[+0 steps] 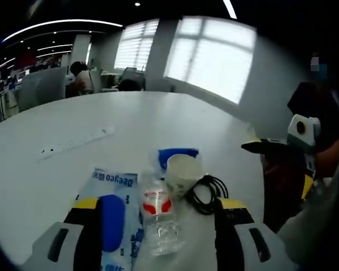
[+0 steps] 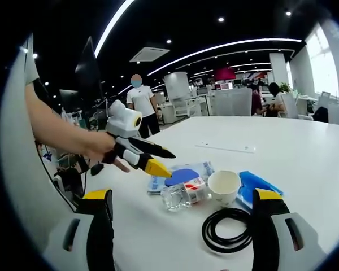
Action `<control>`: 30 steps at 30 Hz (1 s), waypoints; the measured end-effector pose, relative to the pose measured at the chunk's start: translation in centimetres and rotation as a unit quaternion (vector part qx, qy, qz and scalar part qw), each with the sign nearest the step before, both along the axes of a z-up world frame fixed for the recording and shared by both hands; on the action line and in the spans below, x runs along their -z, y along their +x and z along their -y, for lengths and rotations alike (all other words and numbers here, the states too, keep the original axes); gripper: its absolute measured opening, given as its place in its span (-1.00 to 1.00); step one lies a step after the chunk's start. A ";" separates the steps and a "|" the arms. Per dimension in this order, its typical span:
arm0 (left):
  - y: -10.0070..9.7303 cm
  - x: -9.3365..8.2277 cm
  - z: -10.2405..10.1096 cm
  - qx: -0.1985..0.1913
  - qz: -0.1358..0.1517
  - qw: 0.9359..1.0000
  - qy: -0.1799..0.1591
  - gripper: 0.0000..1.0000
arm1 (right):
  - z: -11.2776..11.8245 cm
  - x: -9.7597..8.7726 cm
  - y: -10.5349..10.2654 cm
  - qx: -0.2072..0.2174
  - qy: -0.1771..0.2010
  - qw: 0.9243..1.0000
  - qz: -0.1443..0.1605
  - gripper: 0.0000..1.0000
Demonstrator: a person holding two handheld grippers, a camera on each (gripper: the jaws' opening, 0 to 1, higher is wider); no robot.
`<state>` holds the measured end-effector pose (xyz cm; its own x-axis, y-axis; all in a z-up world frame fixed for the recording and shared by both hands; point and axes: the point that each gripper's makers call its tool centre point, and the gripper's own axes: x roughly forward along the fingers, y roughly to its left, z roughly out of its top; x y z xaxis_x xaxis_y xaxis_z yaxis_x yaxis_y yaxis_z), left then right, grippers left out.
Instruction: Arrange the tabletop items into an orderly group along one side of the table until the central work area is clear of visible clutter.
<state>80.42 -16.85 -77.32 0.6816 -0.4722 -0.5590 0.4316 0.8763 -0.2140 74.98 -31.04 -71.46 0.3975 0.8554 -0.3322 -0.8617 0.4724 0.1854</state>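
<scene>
Clutter sits in a tight bunch on the white round worktop [image 1: 56, 186], left gripper view first. Left gripper [image 1: 158, 226] has its black yellow-tipped fingers [image 1: 86, 220] wide apart, holding nothing, low over the near edge. Between them lies a clear plastic water bottle with red label [image 1: 158, 217], on its side, cap end pointing away. Left of the bottle lies a white and blue wet-wipes pack [image 1: 117, 217], flat, partly under the left finger, touching the bottle or just beside it. A white paper cup [image 1: 182, 172] stands upright just behind the bottle, and a flat blue pouch [image 1: 175, 153] lies right behind the cup. A coiled black cable [image 1: 206, 193] lies to the right of the cup, touching the right finger's tip. A white power strip [image 1: 76, 142] lies well apart, farther out on the worktop. Right gripper [image 1: 271, 147] comes in from the right, held above the worktop edge.

Right gripper view: own black yellow-tipped fingers [image 2: 265, 226] spread apart, empty. Cable [image 2: 229, 228] lies between them, near the right one. Cup [image 2: 224, 187] upright just beyond the cable, bottle [image 2: 183, 195] beside its left, pouch [image 2: 257, 186] on its right, wipes pack [image 2: 181, 172] behind the bottle. Left gripper [image 2: 158, 160] held by a hand [image 2: 104, 149], fingers apart over the pack. Power strip [image 2: 226, 147] lies farther back. A person in a white shirt [image 2: 141, 104] stands beyond the worktop.
</scene>
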 end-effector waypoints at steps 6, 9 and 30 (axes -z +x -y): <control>1.1 0.3 0.2 0.007 -0.003 1.000 0.005 0.54 | 0.4 -0.3 -0.2 0.004 -0.001 1.000 0.003 0.98; 1.6 0.4 0.4 0.010 -0.005 1.000 0.009 0.52 | 0.6 -0.5 -0.3 0.006 0.000 1.000 0.004 0.98; 5.0 1.7 0.7 0.028 -0.014 0.999 0.042 0.30 | 1.7 -1.3 -0.4 0.017 0.003 1.000 0.009 0.98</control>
